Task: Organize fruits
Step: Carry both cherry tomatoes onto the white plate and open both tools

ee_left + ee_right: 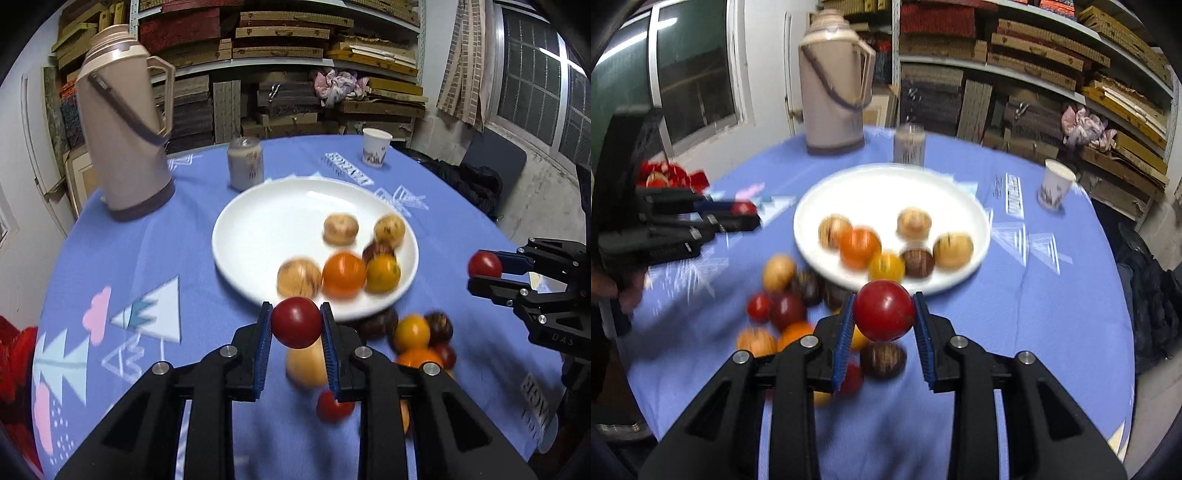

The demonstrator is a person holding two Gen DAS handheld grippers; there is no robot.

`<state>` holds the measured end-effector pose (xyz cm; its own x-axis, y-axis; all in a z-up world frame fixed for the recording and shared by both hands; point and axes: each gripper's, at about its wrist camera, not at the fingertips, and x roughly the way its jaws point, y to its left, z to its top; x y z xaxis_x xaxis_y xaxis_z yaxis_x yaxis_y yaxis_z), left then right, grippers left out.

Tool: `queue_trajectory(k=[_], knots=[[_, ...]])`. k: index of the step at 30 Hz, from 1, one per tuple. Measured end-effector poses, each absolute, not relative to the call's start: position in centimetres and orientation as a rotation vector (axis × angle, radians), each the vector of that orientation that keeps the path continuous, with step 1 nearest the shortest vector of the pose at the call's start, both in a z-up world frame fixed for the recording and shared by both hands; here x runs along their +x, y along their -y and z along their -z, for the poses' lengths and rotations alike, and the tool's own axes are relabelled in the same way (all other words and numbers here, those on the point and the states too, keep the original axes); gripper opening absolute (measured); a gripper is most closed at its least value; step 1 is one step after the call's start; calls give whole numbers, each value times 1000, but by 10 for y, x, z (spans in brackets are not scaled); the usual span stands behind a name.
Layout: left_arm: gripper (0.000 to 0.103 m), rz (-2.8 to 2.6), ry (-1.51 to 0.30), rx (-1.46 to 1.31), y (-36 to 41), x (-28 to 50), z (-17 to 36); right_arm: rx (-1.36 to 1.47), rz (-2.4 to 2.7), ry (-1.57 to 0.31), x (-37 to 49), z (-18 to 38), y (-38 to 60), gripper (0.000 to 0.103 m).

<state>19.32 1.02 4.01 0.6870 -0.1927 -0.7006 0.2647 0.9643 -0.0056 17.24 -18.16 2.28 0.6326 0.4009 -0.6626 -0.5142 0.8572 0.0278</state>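
Observation:
A white plate (258,236) (886,195) on the blue tablecloth holds several round fruits, tan, orange, yellow and dark brown. My left gripper (296,323) is shut on a red fruit (296,323) just above the plate's near rim. My right gripper (884,311) is shut on another red fruit (884,311), also near the plate's front rim. Each gripper shows in the other's view, the right (484,273) at the right edge and the left (744,214) at the left edge. Several loose fruits (421,336) (783,306) lie on the cloth in front of the plate.
A tall beige thermos (123,133) (834,81) stands at the back left. A glass jar (245,162) (909,144) sits behind the plate, a paper cup (376,147) (1055,184) at the back right. Shelves of boxes lie beyond the round table.

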Motion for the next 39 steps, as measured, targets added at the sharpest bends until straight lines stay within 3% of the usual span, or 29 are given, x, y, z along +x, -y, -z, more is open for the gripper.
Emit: queue_trajectory(k=[6, 14, 16, 17, 18, 19, 20, 22, 26, 30, 32, 39], knots=[[26, 216, -795, 75, 1, 250, -37, -80, -507, -729, 229, -26, 168, 30], [26, 189, -848, 45, 4, 296, -14, 14, -463, -827, 286, 17, 153, 31], [27, 185, -850, 44, 4, 300, -9, 38, -466, -833, 291, 22, 154, 37], [34, 186, -852, 39, 4, 302, -7, 65, -477, -833, 294, 25, 157, 57], [42, 187, -852, 31, 3, 303, -6, 87, -493, -830, 295, 27, 159, 67], [59, 179, -848, 25, 1, 303, -5, 107, -506, -825, 294, 28, 162, 67], [65, 160, -833, 21, 0, 301, -5, 103, -511, -821, 292, 28, 162, 67], [66, 146, -818, 21, -4, 296, -7, 83, -510, -798, 288, 26, 162, 71], [82, 159, -843, -14, -15, 282, -7, 120, -536, -752, 280, 18, 168, 80], [84, 129, -820, 3, -25, 257, -10, 146, -531, -706, 266, 5, 178, 96], [97, 88, -772, -36, -36, 240, -13, 134, -520, -690, 259, 0, 179, 97], [98, 92, -735, -49, -43, 213, -10, 52, -424, -664, 223, -5, 191, 99]])
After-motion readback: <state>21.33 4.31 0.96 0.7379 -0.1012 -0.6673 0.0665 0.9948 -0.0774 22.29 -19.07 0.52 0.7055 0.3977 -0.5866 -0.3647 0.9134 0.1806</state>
